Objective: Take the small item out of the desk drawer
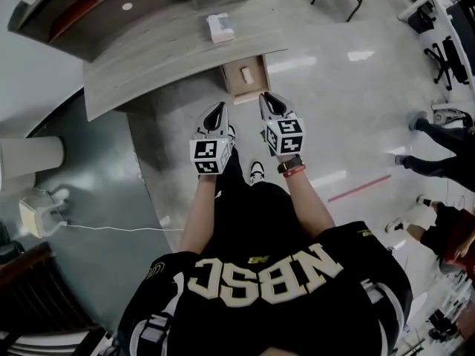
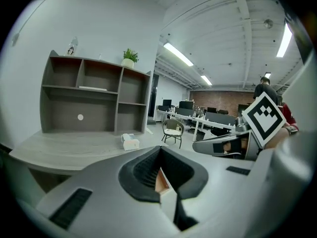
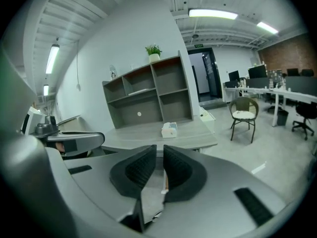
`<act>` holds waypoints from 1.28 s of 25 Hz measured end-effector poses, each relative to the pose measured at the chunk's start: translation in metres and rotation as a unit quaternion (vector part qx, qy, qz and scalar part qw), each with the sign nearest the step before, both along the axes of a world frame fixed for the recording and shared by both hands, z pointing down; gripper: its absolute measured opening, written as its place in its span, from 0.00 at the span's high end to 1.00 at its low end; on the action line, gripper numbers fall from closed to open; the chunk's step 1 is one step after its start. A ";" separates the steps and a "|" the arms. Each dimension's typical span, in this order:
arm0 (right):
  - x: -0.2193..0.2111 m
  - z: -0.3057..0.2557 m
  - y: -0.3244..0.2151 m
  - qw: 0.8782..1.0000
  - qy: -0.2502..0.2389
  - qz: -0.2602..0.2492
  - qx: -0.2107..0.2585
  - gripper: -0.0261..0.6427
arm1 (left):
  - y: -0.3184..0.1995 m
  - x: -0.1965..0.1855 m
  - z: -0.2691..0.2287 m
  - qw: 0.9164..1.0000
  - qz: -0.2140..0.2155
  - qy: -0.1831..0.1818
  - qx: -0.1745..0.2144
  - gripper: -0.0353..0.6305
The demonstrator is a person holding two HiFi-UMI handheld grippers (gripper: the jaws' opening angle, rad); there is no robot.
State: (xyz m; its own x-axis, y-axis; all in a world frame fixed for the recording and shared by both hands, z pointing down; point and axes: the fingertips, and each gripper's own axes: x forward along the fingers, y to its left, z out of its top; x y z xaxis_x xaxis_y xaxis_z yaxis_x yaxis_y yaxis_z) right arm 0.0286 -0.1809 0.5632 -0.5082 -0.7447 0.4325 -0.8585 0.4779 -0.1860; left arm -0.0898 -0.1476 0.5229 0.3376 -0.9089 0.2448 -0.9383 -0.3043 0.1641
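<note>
In the head view a wooden drawer point(image 1: 257, 89) stands pulled out from under the grey desk point(image 1: 163, 58). A small pale item point(image 1: 246, 73) lies inside it. Both grippers hover side by side just in front of the drawer, pointing at it. My left gripper point(image 1: 220, 107) point(image 2: 159, 150) has its jaws together with nothing between them. My right gripper point(image 1: 264, 96) point(image 3: 160, 150) shows a narrow slit between its pads and holds nothing. Neither gripper touches the drawer or the item.
A tissue box point(image 1: 220, 28) point(image 2: 130, 142) point(image 3: 169, 129) sits on the desk top. A grey shelf unit point(image 2: 94, 98) point(image 3: 148, 93) stands at the desk's back. A chair point(image 3: 243, 115) and office desks lie beyond; people point(image 1: 438, 162) stand at the right. A white cable point(image 1: 111, 228) crosses the floor at left.
</note>
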 end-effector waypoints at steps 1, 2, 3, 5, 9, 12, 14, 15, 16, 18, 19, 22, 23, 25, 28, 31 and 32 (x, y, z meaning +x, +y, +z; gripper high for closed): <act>0.000 0.008 -0.002 1.000 0.004 0.002 -0.009 0.88 | -0.004 -0.001 0.005 1.000 0.000 0.002 -0.006 0.93; 0.000 0.016 -0.004 1.000 0.008 0.004 -0.018 0.87 | -0.008 -0.001 0.011 1.000 0.000 0.005 -0.011 0.93; -0.001 0.025 -0.005 1.000 0.011 0.005 -0.028 0.87 | -0.010 -0.002 0.017 1.000 0.000 0.009 -0.018 0.93; -0.001 0.041 -0.007 0.999 0.016 0.009 -0.044 0.85 | -0.015 -0.002 0.030 0.999 0.003 0.012 -0.034 0.93; -0.004 0.064 -0.026 0.998 0.023 0.009 -0.059 0.83 | -0.035 -0.006 0.049 0.999 0.005 0.009 -0.046 0.93; -0.006 0.080 -0.033 0.997 0.019 0.012 -0.074 0.79 | -0.040 -0.006 0.064 0.998 0.015 -0.008 -0.054 0.93; -0.008 0.091 -0.038 0.996 0.017 0.014 -0.085 0.78 | -0.043 -0.007 0.072 0.998 0.019 -0.009 -0.063 0.93; -0.010 0.095 -0.042 0.996 0.018 0.013 -0.088 0.78 | -0.045 -0.007 0.076 0.998 0.021 -0.007 -0.067 0.93; -0.011 0.100 -0.046 0.996 0.021 0.012 -0.091 0.77 | -0.048 -0.008 0.079 0.997 0.021 -0.003 -0.070 0.93; -0.014 0.111 -0.054 0.995 0.028 0.008 -0.096 0.76 | -0.054 -0.009 0.086 0.997 0.021 0.009 -0.078 0.93; -0.015 0.117 -0.058 0.995 0.032 0.006 -0.098 0.75 | -0.056 -0.010 0.090 0.996 0.020 0.015 -0.082 0.93; -0.018 0.134 -0.067 0.993 0.042 0.005 -0.110 0.74 | -0.063 -0.013 0.102 0.995 0.019 0.026 -0.095 0.93; -0.019 0.139 -0.072 0.992 0.043 0.007 -0.114 0.74 | -0.066 -0.014 0.105 0.995 0.019 0.026 -0.098 0.93; -0.020 0.149 -0.080 0.991 0.049 0.007 -0.122 0.73 | -0.071 -0.014 0.111 0.994 0.022 0.024 -0.103 0.93; -0.023 0.166 -0.088 0.989 0.061 0.000 -0.134 0.71 | -0.076 -0.015 0.124 0.993 0.024 0.024 -0.111 0.93; -0.027 0.186 -0.096 0.986 0.054 0.004 -0.160 0.70 | -0.083 -0.018 0.136 0.992 0.020 0.031 -0.120 0.93; -0.028 0.193 -0.099 0.984 0.053 0.007 -0.168 0.70 | -0.085 -0.019 0.139 0.992 0.016 0.035 -0.124 0.93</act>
State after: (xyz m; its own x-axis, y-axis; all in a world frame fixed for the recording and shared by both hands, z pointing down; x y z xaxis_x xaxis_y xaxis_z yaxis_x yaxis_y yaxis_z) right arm 0.0005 -0.2796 0.7559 -0.4388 -0.5572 0.7050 -0.8871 0.3936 -0.2411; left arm -0.1092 -0.2329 0.6624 0.3897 -0.8125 0.4336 -0.9123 -0.2762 0.3024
